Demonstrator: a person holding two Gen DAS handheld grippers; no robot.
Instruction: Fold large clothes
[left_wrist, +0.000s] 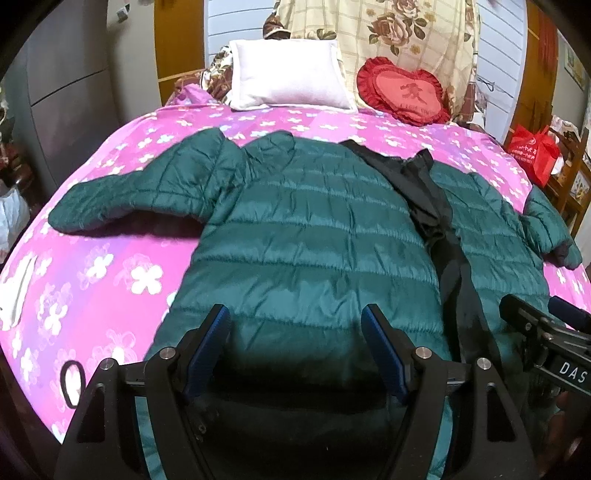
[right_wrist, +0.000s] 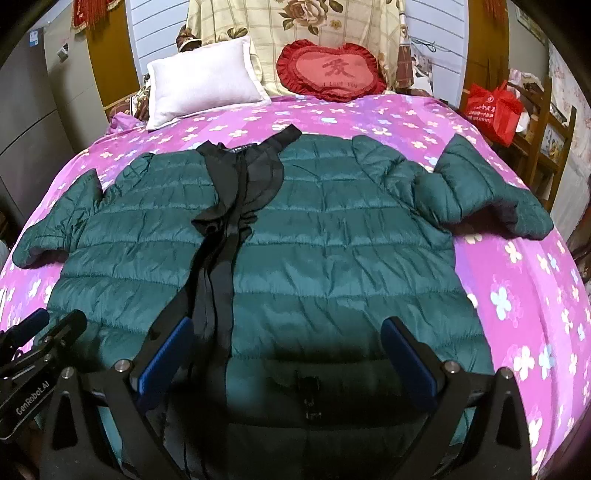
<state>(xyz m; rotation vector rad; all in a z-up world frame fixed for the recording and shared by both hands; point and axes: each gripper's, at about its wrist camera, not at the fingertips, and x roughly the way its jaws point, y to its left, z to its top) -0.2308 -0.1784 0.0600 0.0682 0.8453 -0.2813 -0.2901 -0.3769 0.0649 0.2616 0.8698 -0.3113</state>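
A big green jacket (left_wrist: 306, 236) lies flat on the bed (left_wrist: 110, 273), which has a pink cover with white flowers. In the left view the jacket fills the middle of the frame. One sleeve (left_wrist: 147, 192) sticks out to the left and the other sleeve (left_wrist: 546, 229) lies at the right edge. In the right view the same jacket (right_wrist: 332, 240) fills the middle too.

A black strip of lining (left_wrist: 432, 199) runs down the jacket where the front is open. In the right view this lining (right_wrist: 229, 206) sits left of the middle.

The left gripper (left_wrist: 295, 317) is at the bottom of its frame, over the near end of the jacket. Its jaws are wide apart and hold nothing. The right gripper (right_wrist: 288, 332) is at the bottom of its frame, also over the near end. Its jaws are wide apart too, with nothing in them. The left blue pad is right by the lining.

At the top of the frame a white pillow (left_wrist: 288, 74) and a red heart pillow (left_wrist: 402, 92) rest at the far end of the bed. A red bag (left_wrist: 532, 151) sits at the right. A black ring (left_wrist: 72, 384) lies on the cover at the lower left.
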